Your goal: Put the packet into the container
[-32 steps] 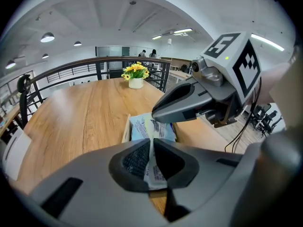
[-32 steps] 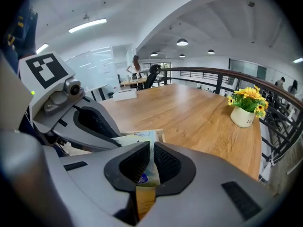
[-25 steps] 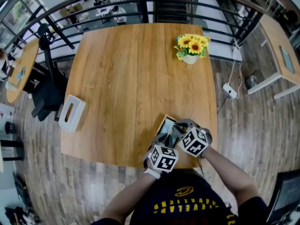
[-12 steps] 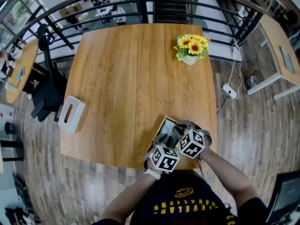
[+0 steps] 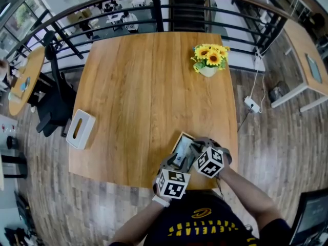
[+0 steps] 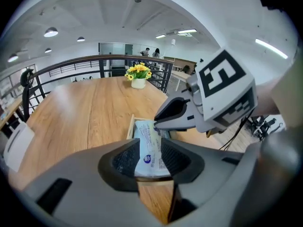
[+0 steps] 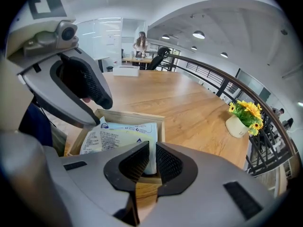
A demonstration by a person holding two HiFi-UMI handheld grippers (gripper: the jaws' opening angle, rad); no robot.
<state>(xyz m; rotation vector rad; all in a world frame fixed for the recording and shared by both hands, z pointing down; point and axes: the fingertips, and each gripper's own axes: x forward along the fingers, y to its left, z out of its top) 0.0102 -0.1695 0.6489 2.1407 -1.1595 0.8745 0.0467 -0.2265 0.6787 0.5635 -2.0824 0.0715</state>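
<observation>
L gripper (image 6: 150,156): jaws have just been opening and now stand spread. Packet (image 6: 148,148) shows between the pads, but they aren't pressing it, so no grip on that side. R gripper (image 7: 152,162): jaws nearly together, pinching the packet's near edge.

Packet is in the wood box (image 7: 130,114), mostly lying flat inside. The pinched edge is raised against the near wall, so it's prob not fully seated. Box sits near the front edge of the table (image 5: 143,86), w/ both grippers right at it.

Risks:
- R lifts away before letting go: packet gets dragged back out, or the box tips.
- R lets go w/ the edge up: packet may rest on the rim instead of dropping in.
- L's spread jaws are close to the box wall. A bump could shove the box toward the table edge.
- The two grippers are v. close and could knock each other.
</observation>
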